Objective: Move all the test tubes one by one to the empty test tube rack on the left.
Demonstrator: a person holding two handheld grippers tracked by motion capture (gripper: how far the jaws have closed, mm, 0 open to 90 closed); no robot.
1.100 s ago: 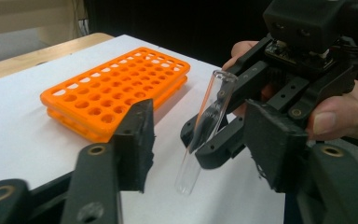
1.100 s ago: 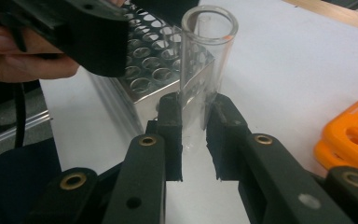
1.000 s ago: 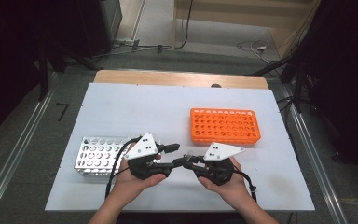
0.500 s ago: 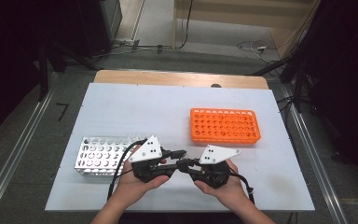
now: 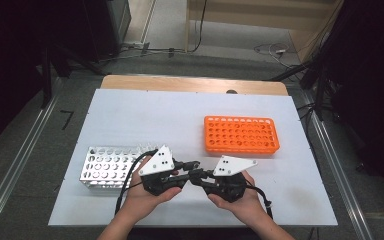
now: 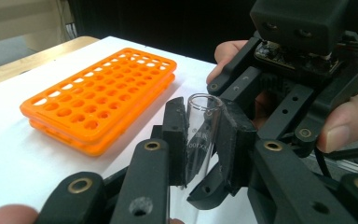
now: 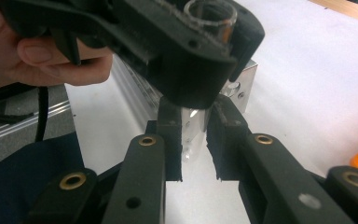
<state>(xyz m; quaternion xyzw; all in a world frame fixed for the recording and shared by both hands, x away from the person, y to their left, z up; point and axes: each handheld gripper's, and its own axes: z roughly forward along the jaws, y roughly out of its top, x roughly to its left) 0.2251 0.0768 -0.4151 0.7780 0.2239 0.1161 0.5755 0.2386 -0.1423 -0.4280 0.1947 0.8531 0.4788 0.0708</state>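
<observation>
Both grippers gripping one clear glass tube, low in the centre of the high view.

Left gripper [image 5: 196,164] closing its jaws just now onto the glass tube [image 6: 201,133], pads pressing on both sides near the open rim, as seen in the middle of the left gripper view. Right gripper [image 5: 196,175] clamping the lower part of the same tube, jaws nearly together, as seen in the centre of the right gripper view. Meeting tip to tip over the white table [image 5: 145,115]. Lying right of centre, the orange rack [image 5: 241,134]; standing at lower left, the metal rack [image 5: 107,166].
</observation>
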